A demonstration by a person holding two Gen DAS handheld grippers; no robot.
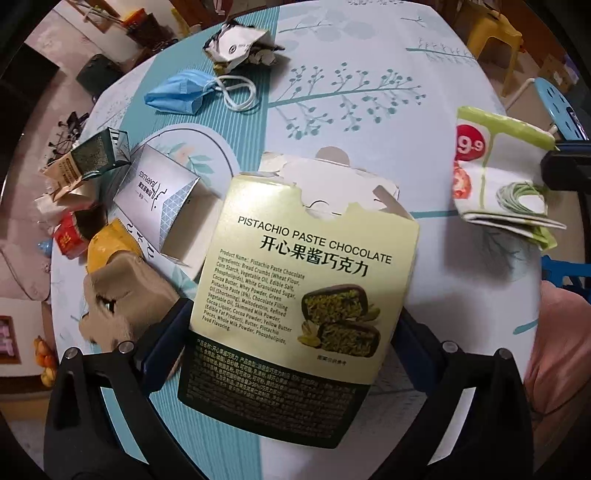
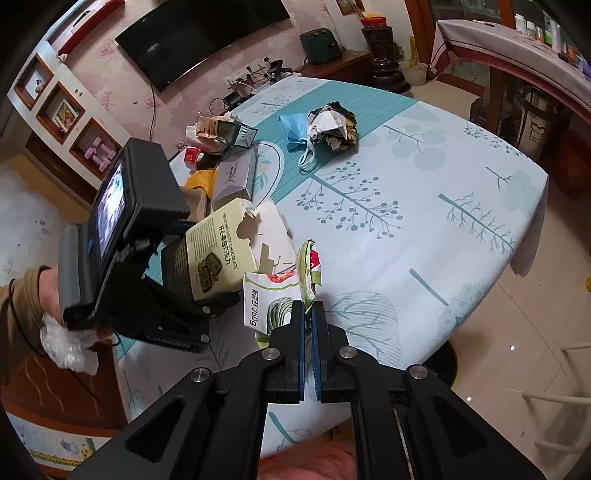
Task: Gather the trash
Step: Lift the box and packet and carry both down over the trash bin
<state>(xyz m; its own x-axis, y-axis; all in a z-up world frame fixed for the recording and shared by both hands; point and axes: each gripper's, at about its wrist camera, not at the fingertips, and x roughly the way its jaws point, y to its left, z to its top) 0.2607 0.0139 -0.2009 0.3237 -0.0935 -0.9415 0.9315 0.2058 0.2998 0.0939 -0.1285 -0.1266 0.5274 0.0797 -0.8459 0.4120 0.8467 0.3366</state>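
Observation:
My left gripper [image 1: 291, 332] is shut on a torn pistachio chocolate box [image 1: 306, 280], held above the table; the box also shows in the right wrist view [image 2: 221, 251]. My right gripper [image 2: 307, 314] is shut on a folded green and white food wrapper [image 2: 280, 295], which shows at the right of the left wrist view [image 1: 498, 177]. On the table lie a blue face mask [image 1: 181, 92], a crumpled wrapper [image 1: 240, 46], a silver box [image 1: 159, 195], a brown egg carton piece [image 1: 122, 295] and a dark green carton [image 1: 96, 155].
The table wears a pale blue tree-print cloth [image 2: 406, 206] with a teal stripe. A yellow bag [image 1: 107, 243] and a red packet [image 1: 68, 236] lie at its left edge. A yellow stool [image 1: 495, 33] and a blue stool [image 1: 557, 107] stand beyond the far side.

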